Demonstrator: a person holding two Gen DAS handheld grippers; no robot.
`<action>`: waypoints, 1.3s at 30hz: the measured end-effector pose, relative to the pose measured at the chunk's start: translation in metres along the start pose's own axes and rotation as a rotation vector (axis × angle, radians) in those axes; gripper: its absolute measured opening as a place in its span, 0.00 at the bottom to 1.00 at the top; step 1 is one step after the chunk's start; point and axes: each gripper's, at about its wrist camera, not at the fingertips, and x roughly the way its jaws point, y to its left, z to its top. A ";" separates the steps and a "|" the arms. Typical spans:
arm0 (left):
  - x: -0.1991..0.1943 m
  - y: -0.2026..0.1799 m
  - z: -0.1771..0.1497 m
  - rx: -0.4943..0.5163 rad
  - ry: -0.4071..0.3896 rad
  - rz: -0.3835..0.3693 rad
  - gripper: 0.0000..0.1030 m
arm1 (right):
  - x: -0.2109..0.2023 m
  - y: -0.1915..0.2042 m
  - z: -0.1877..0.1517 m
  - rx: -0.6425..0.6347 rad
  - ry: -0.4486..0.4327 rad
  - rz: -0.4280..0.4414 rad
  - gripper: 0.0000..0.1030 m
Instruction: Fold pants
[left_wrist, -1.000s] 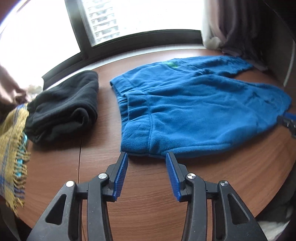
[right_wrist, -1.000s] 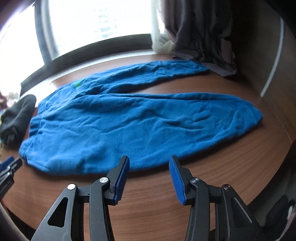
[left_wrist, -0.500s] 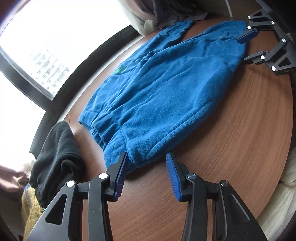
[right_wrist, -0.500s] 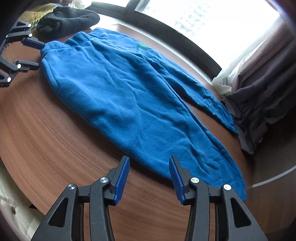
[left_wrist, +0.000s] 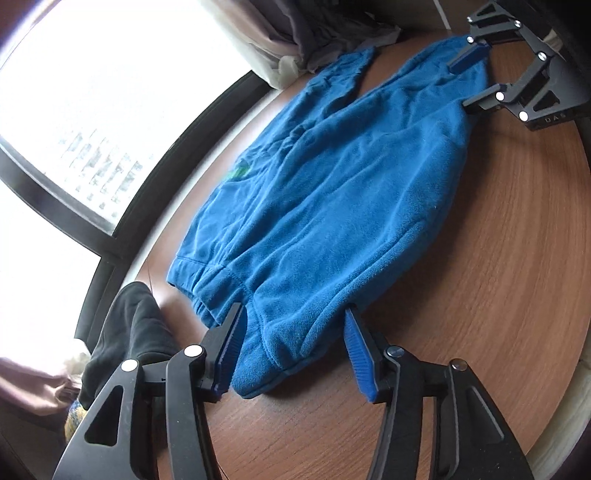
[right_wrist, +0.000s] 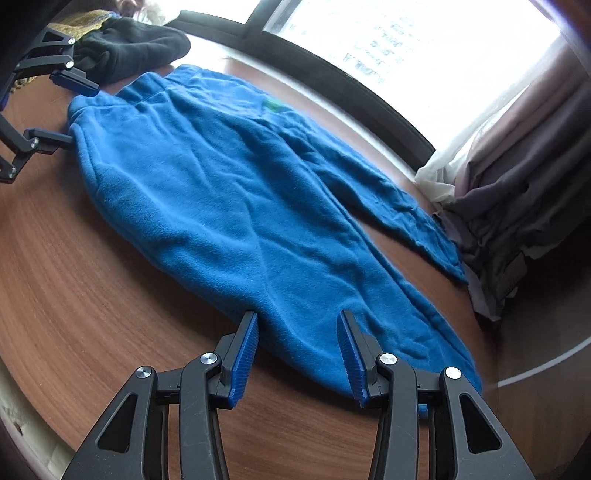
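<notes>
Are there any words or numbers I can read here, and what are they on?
"DAS": small pale letters on the right gripper, seen sideways in the left wrist view; the reading is unsure.
Green patch on the pants: too blurred to tell if it holds letters.
Nothing else readable.

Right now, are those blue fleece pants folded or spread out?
Spread out: the blue fleece pants lie flat on the wooden table, both legs apart.

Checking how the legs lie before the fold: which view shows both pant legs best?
The right wrist view: both legs run full length to their cuffs. The left wrist view shows mostly the waistband; the legs recede, foreshortened, toward the curtain.
</notes>
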 end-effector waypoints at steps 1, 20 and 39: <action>0.000 0.000 0.000 -0.008 0.006 -0.005 0.55 | 0.000 -0.003 0.001 0.014 -0.002 -0.004 0.43; 0.005 -0.030 0.018 0.100 -0.050 -0.111 0.48 | -0.015 -0.004 0.002 -0.003 -0.060 0.119 0.43; 0.003 -0.007 0.026 -0.045 -0.032 -0.146 0.48 | 0.013 -0.015 0.010 0.055 -0.051 0.175 0.15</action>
